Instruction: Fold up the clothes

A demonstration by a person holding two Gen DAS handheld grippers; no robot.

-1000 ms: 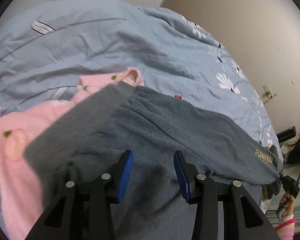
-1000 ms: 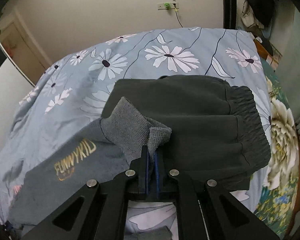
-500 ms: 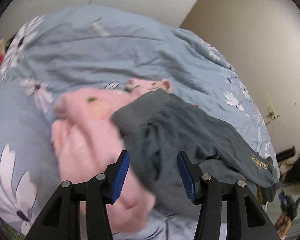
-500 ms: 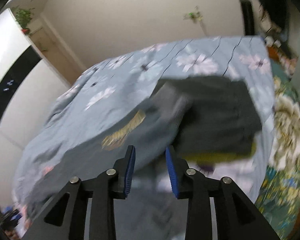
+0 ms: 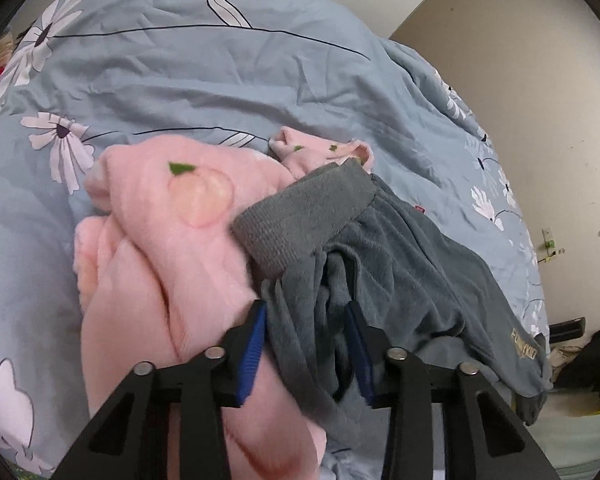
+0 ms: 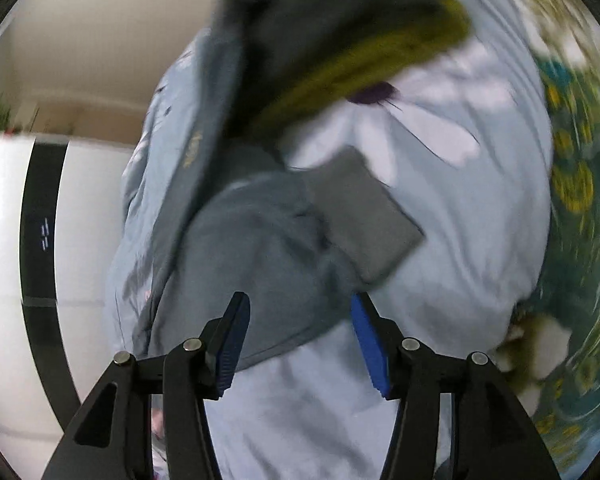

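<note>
Since the earlier frames the right claw point(image 6: 300, 338) has let go of the cuff point(image 6: 364, 216) and now stands spread wide over the bed point(image 6: 480, 208); the left claw point(image 5: 306, 346) has come down onto the trousers point(image 5: 400, 264), whose bunched grey cloth now lies between its blue pads point(image 5: 252, 350). The left jaws stand apart with the folds touching both pads, but whether they pinch the cloth cannot be told.

Left wrist view: the trousers lie across the bed toward its right edge, one ribbed cuff point(image 5: 304, 212) resting on a pink garment point(image 5: 168, 240) that is crumpled just to the left. Gold lettering point(image 5: 526, 346) shows on the far leg near the bed's right edge. The blue floral duvet point(image 5: 204, 64) covers the rest of the bed.

Right wrist view, motion-blurred: the released cuff and leg lie flat on the duvet just ahead of the empty right claw. Beyond them sits a dark folded stack point(image 6: 332, 16), with a yellow-green layer point(image 6: 360, 64) under it. A patterned teal cover point(image 6: 576, 208) runs along the bed's right edge.
</note>
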